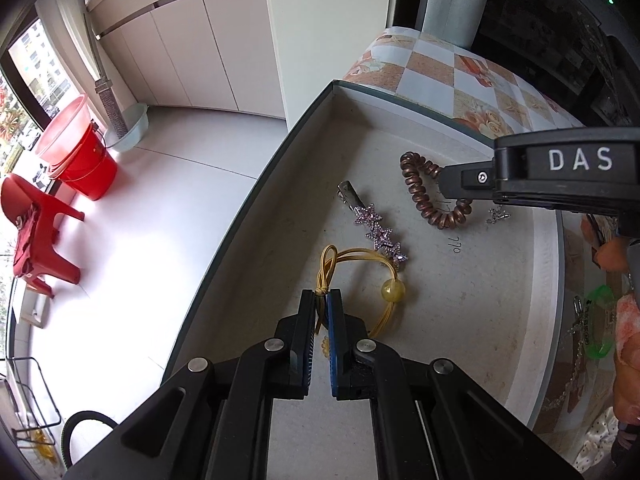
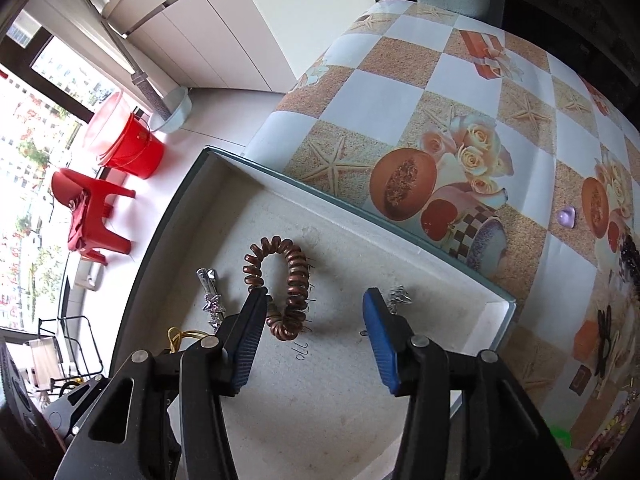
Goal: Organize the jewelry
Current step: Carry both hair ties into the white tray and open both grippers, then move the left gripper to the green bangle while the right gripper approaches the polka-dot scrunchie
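A shallow white box (image 1: 256, 184) (image 2: 360, 208) with a grey-green rim lies on the table. In it are a brown spiral hair tie (image 1: 432, 192) (image 2: 292, 280), a purple star hair clip (image 1: 380, 232) (image 2: 212, 304), a small silver earring (image 1: 496, 214) (image 2: 400, 295) and a yellow elastic hair tie with a bead (image 1: 360, 256) (image 2: 184, 336). My left gripper (image 1: 321, 294) is shut on the yellow tie's knotted cord, low over the box floor. My right gripper (image 2: 315, 294) stands open over the box, with nothing pressed between its pads. The spiral tie lies by its left finger and the earring by its right.
The box sits at the left edge of a table with a patterned cloth (image 2: 400, 92); the floor drops away to the left. Right of the box lie a purple heart bead (image 2: 567, 216), a black bow (image 2: 606, 340), a green bracelet (image 1: 598, 320) and a chain (image 1: 576, 360).
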The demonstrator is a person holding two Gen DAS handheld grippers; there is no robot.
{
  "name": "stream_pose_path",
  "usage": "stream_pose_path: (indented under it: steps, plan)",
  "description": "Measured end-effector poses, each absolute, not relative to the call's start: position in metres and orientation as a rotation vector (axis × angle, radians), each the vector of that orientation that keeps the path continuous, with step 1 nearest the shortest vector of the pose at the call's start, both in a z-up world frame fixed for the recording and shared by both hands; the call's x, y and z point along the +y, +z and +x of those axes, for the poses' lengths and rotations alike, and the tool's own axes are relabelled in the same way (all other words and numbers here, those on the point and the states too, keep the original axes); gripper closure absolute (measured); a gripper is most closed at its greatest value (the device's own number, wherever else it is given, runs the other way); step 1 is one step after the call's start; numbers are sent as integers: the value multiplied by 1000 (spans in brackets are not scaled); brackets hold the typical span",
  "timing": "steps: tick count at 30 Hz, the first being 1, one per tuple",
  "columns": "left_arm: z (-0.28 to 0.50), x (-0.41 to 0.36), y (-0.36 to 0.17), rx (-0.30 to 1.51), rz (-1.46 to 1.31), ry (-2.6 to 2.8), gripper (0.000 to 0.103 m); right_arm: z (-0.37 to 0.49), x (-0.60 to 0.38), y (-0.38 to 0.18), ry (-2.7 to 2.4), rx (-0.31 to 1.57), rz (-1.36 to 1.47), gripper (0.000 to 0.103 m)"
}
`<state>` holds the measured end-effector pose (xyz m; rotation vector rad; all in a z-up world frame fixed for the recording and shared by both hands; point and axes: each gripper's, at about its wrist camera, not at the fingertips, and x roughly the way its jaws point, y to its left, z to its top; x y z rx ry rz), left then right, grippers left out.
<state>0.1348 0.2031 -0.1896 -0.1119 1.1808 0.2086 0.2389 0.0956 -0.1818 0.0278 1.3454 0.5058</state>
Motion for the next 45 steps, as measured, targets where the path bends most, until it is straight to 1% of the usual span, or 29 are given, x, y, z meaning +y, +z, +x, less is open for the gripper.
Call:
stream_pose_path:
  steps: [12, 13, 14, 15, 16, 18, 23, 25, 30, 33, 34, 35, 36, 45]
  plan:
    - [134, 196, -187, 1186, -85, 205, 94, 219, 46, -146, 504, 1302, 126, 48]
    - [134, 195, -186, 1186, -77, 205, 92, 218, 42, -144, 502, 1300, 134, 48]
    - [134, 193, -186, 1185, -69, 206, 81, 215, 37, -142, 499, 1298, 143, 48]
    - [134, 192, -185, 1183, -64, 205, 27, 212, 33, -139, 496, 1296, 152, 48]
    - [133, 192, -182, 1167, -57, 225, 0, 209, 28, -137, 494, 1294, 162, 48]
    - [129, 187, -174, 1119, -15, 243, 0, 202, 18, -134, 489, 1291, 174, 48]
    - [130, 181, -171, 1131, 23, 251, 0, 191, -5, -131, 468, 1295, 212, 47]
    - [128, 177, -168, 1130, 43, 248, 0, 185, -16, -130, 455, 1299, 236, 44]
    - [120, 157, -160, 1149, 85, 204, 0, 168, -43, -128, 427, 1314, 284, 28]
    - [112, 141, -154, 1156, 101, 170, 0, 158, -62, -126, 406, 1320, 310, 27]
    - [109, 135, -151, 1155, 106, 158, 0, 154, -69, -125, 397, 1321, 317, 25]
    - [106, 129, -148, 1155, 111, 146, 0, 150, -77, -124, 385, 1319, 327, 19]
    - [104, 122, -146, 1154, 115, 133, 0, 147, -85, -123, 374, 1316, 339, 18]
    - [88, 61, -133, 1152, 144, 19, 0, 114, -159, -120, 253, 1304, 425, 16]
